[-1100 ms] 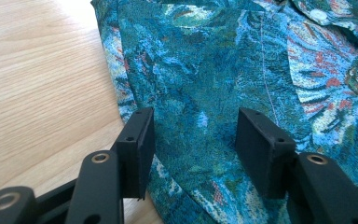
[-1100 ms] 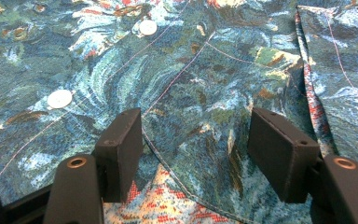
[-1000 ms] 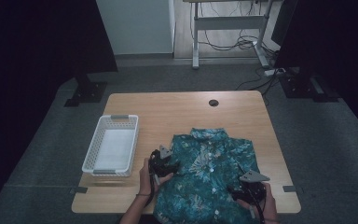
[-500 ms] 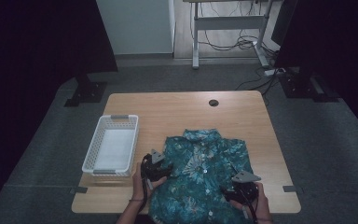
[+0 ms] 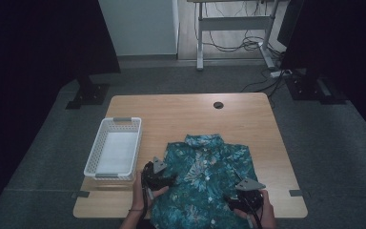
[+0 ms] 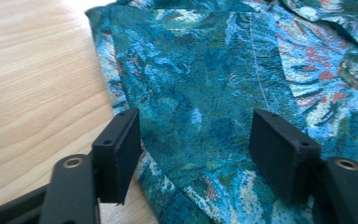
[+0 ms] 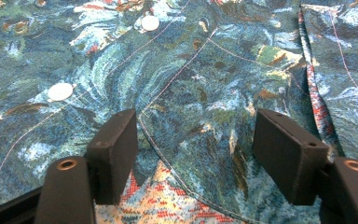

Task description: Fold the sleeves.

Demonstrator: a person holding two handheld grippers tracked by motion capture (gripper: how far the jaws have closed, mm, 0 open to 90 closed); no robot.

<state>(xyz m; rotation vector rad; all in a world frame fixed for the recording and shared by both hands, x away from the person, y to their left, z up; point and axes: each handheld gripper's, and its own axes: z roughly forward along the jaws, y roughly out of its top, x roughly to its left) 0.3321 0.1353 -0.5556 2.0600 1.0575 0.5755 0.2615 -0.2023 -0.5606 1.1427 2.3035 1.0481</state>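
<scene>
1. One teal patterned shirt (image 5: 208,181) lies flat on the near half of the wooden table (image 5: 190,114).
2. One white basket (image 5: 115,153) sits just left of it.
3. Two grippers: left gripper (image 6: 193,154) has just been opening over the shirt's edge, pads off the cloth; right gripper (image 7: 196,149) is spread wide too, gripping nothing.
4. Two white buttons (image 7: 60,91) visible.

White plastic basket (image 5: 114,153): left of centre, lower half of the high view, standing on the wooden worktop (image 5: 190,114) near its left edge, nothing inside. Round cable grommet (image 5: 218,105): near the worktop's far edge, centre frame. Grey carpet floor (image 5: 314,138) surrounds it. Desk frame (image 5: 228,26) with loose cables (image 5: 262,47): top centre-right. Dark curtains (image 5: 28,43): upper left and upper right.
</scene>
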